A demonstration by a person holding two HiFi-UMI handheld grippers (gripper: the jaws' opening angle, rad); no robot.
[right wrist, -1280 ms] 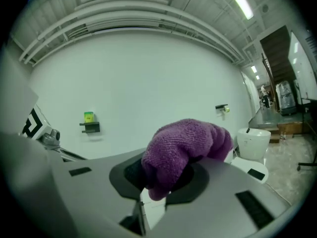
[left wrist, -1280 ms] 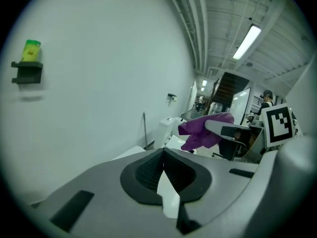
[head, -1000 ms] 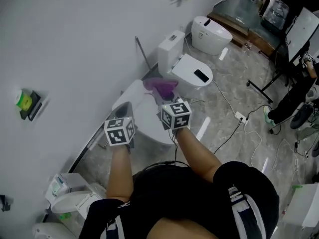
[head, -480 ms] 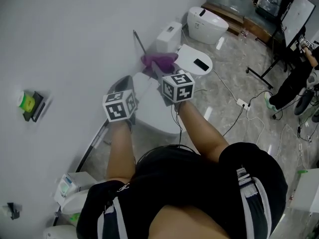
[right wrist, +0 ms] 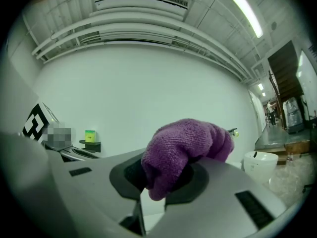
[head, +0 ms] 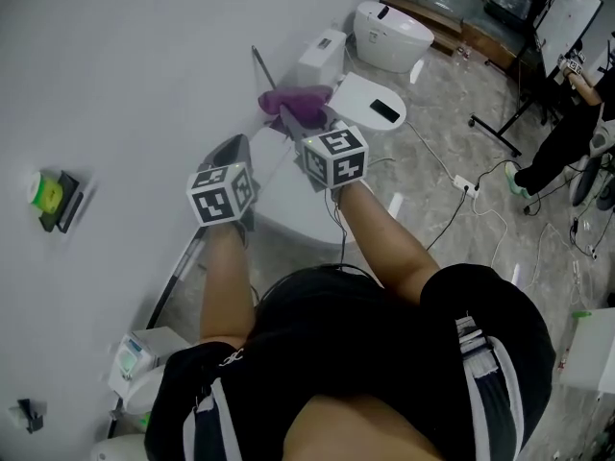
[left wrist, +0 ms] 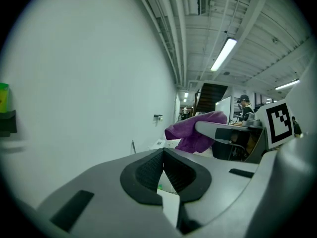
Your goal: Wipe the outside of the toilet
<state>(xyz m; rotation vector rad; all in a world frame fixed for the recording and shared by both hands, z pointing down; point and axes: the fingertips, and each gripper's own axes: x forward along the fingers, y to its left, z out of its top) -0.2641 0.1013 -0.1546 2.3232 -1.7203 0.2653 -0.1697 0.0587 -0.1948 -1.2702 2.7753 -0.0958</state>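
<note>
Jaws pressed together on nothing, the left hand-held gripper has risen beside the pale wall. Below lies the white ceramic toilet. The right hand-held gripper pinches a crumpled purple microfibre cloth, which has been lifted past the toilet's rear. The cloth appears clear of the porcelain, so wiping seems paused.

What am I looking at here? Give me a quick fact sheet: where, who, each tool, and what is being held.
Place: room with white wall and toilets in a row
Worker: one person, a gripper in each hand
Left gripper: jaws together, holding nothing
Right gripper: clamped on a purple cloth
Nearest toilet: white, below both grippers
Cloth touching toilet: cannot tell
</note>
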